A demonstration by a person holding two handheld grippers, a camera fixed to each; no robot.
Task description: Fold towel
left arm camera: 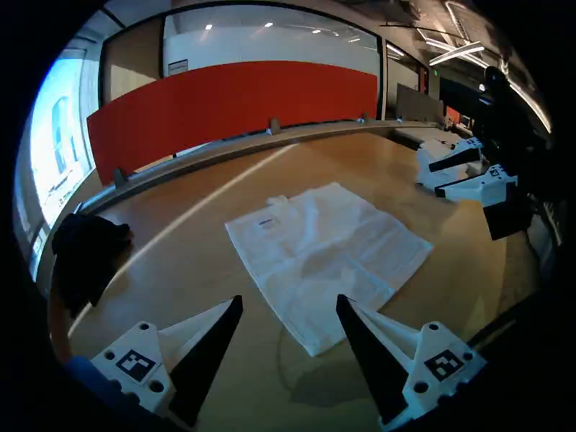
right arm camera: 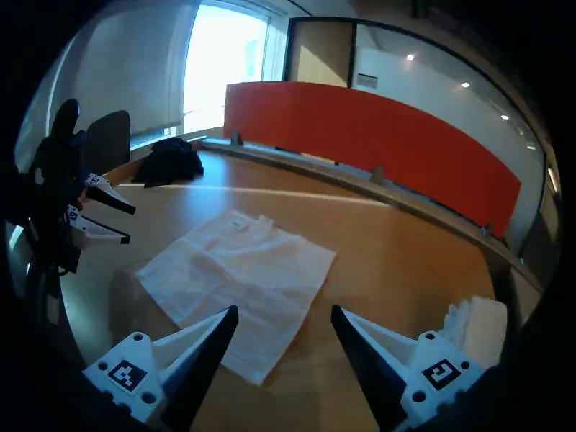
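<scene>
A white towel [left arm camera: 327, 252] lies spread flat on the wooden table [left arm camera: 216, 216], with a small label near its far edge. My left gripper [left arm camera: 288, 306] hovers open just above the towel's near corner, nothing between its fingers. From the other side, the towel [right arm camera: 237, 277] lies ahead of my right gripper [right arm camera: 283, 317], which is open over the near edge. The right gripper [left arm camera: 471, 173] also appears far right in the left gripper view, and the left gripper [right arm camera: 108, 216] appears at far left in the right gripper view.
A dark bundle of cloth [left arm camera: 86, 255] sits on the table's left end, also seen as a dark bundle [right arm camera: 169, 162] by the window. A stack of folded white towels [right arm camera: 479, 327] rests at the right. An orange divider [left arm camera: 237, 108] runs along the back edge.
</scene>
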